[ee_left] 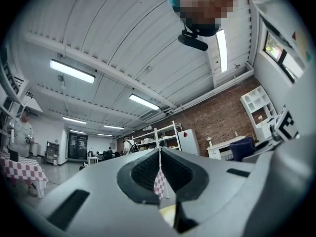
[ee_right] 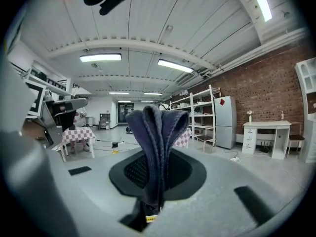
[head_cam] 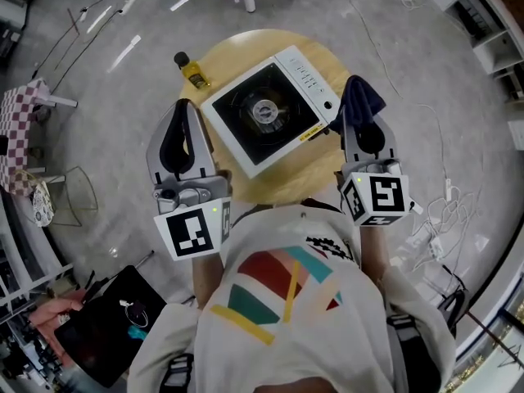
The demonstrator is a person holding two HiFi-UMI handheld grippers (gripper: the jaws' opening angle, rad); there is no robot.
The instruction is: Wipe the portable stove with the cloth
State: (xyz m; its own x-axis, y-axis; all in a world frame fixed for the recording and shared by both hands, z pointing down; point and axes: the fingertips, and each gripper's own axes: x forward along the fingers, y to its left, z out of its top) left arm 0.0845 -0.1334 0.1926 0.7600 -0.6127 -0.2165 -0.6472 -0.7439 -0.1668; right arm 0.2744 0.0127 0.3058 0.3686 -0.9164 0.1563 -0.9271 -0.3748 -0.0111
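Observation:
The white and black portable stove point(head_cam: 266, 117) sits in the middle of a round wooden table point(head_cam: 282, 182). My right gripper point(head_cam: 358, 109) is held up at the stove's right edge, shut on a folded dark blue cloth point(head_cam: 362, 97). In the right gripper view the cloth point(ee_right: 157, 132) stands up out of the closed jaws of the right gripper point(ee_right: 157, 154). The left gripper point(head_cam: 183, 113) hovers just left of the stove, over the table's left edge. In the left gripper view the left gripper point(ee_left: 159, 157) is shut with nothing in it, and only a thin slit shows between its jaws.
A small yellow bottle point(head_cam: 193, 71) lies on the table's far left rim. Checkered-cloth tables point(head_cam: 24, 133) stand at the left and far side. Cables point(head_cam: 442, 211) trail over the floor on the right. A hand holds a tablet point(head_cam: 106, 326) at lower left.

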